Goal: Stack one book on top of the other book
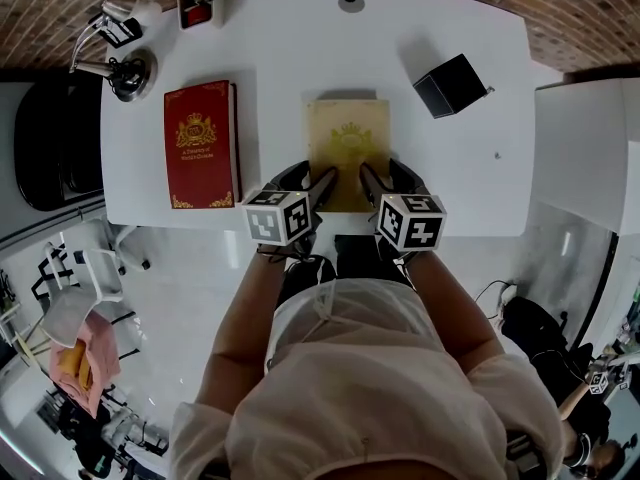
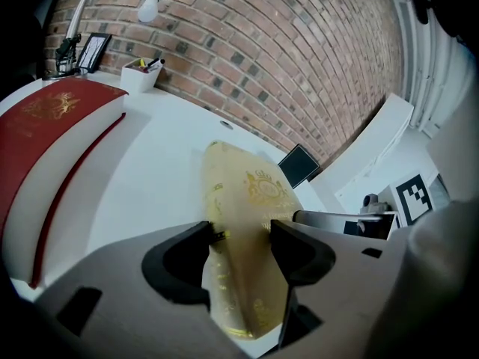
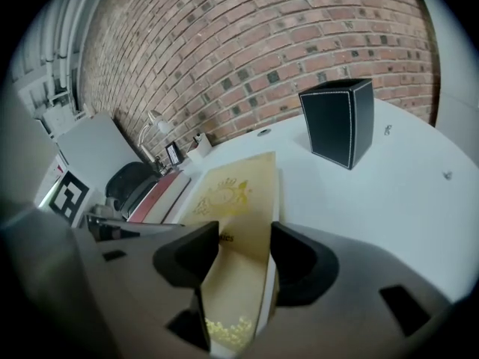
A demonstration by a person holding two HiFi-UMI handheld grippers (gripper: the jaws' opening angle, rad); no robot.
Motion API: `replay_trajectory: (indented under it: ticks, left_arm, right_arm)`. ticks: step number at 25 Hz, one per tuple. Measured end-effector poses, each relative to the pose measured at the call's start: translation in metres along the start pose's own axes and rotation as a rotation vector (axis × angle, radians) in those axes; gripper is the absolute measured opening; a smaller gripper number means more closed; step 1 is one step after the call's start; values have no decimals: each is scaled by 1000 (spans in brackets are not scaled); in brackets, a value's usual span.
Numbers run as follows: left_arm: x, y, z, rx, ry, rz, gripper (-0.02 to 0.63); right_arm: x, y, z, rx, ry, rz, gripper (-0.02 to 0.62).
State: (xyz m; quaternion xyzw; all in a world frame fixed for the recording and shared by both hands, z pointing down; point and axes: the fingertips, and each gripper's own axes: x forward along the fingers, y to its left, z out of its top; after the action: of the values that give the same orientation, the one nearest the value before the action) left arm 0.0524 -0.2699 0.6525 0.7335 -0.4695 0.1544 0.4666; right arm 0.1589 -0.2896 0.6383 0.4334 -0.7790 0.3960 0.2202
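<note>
A gold book [image 1: 347, 143] lies flat in the middle of the white table [image 1: 280, 58], its near end by the front edge. A red book [image 1: 200, 143] lies to its left, apart from it. My left gripper [image 1: 318, 183] straddles the gold book's [image 2: 254, 193] near left edge, and both pads of the left gripper [image 2: 239, 234] touch it. My right gripper [image 1: 385, 180] holds the near right edge the same way. In the right gripper view the gold cover [image 3: 232, 193] and its white page edge fill the gap of the right gripper [image 3: 245, 238]. The red book [image 2: 52, 126] shows at the left.
A black box [image 1: 450, 85] stands at the back right of the table. A pen holder [image 1: 197, 3] and a desk lamp [image 1: 115, 38] sit at the back left. A white cabinet [image 1: 585, 158] adjoins the table's right side. The brick wall [image 3: 262, 43] runs behind.
</note>
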Motion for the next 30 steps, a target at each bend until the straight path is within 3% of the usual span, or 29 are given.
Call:
replay_trajectory:
  ticks: [15, 30]
  left_arm:
    - [-53, -15, 48, 98, -114, -26, 268]
    - [-167, 63, 120, 161, -199, -88, 269]
  right_arm:
    - [-31, 47, 44, -52, -139, -5, 230]
    - [-11, 197, 91, -123, -283, -30, 230]
